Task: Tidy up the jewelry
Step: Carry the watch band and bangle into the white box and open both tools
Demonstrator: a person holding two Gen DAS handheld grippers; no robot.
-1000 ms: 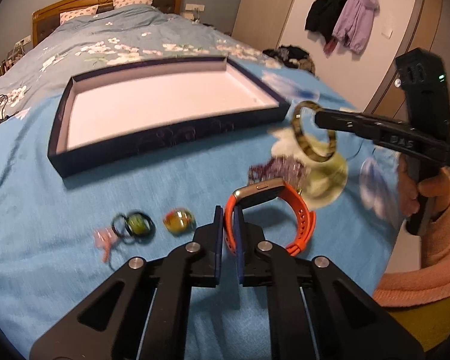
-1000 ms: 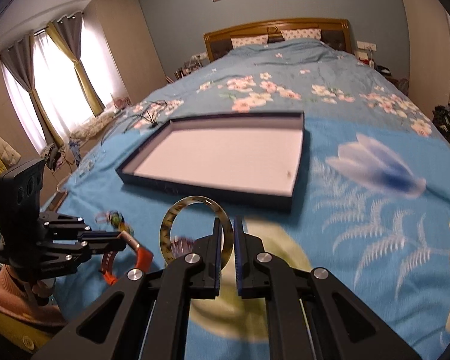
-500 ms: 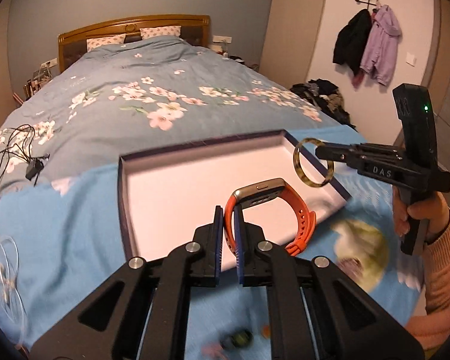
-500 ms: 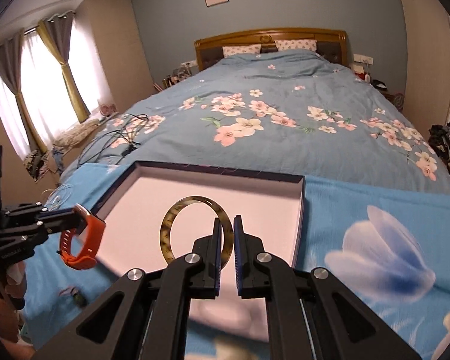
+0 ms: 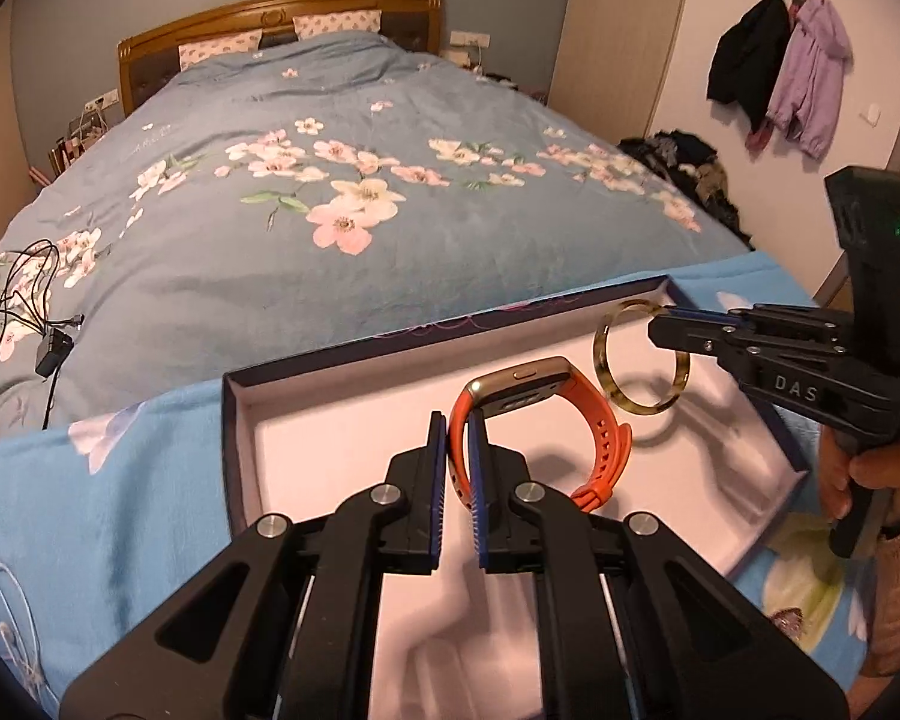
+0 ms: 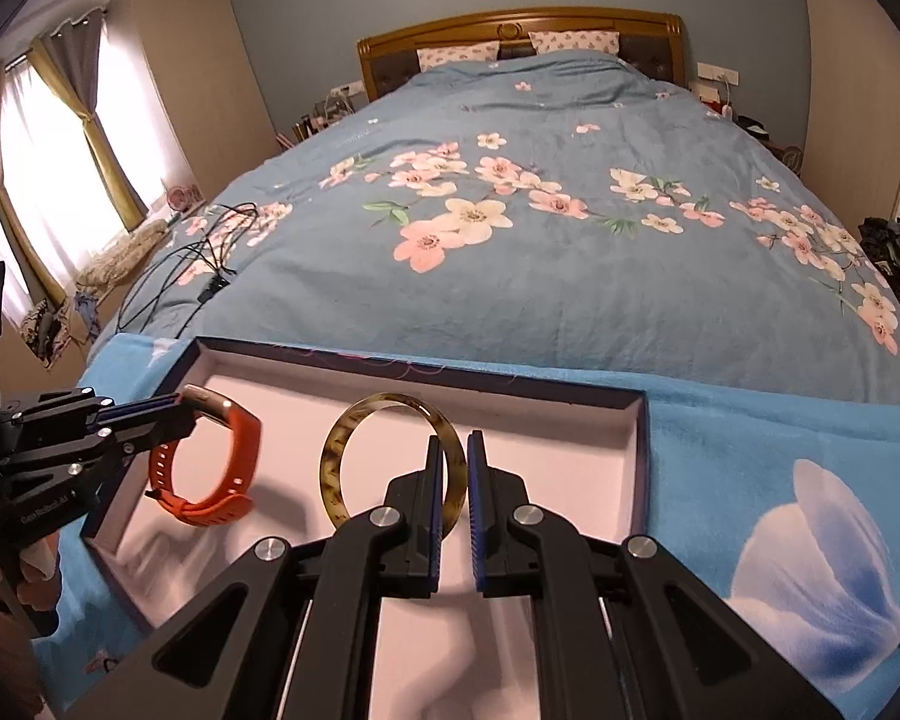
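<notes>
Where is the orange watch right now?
The orange watch is pinched in the left gripper, held above the white inside of the jewelry box, just left of the bangle in the right gripper.

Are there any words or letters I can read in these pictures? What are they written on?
"DAS" – white letters on the side of the right gripper, seen from the left wrist camera.
White lettering on the side of the left gripper, seen from the right wrist camera – too small and blurred to read for sure.
No words show on the orange watch, the bangle or the tray.
</notes>
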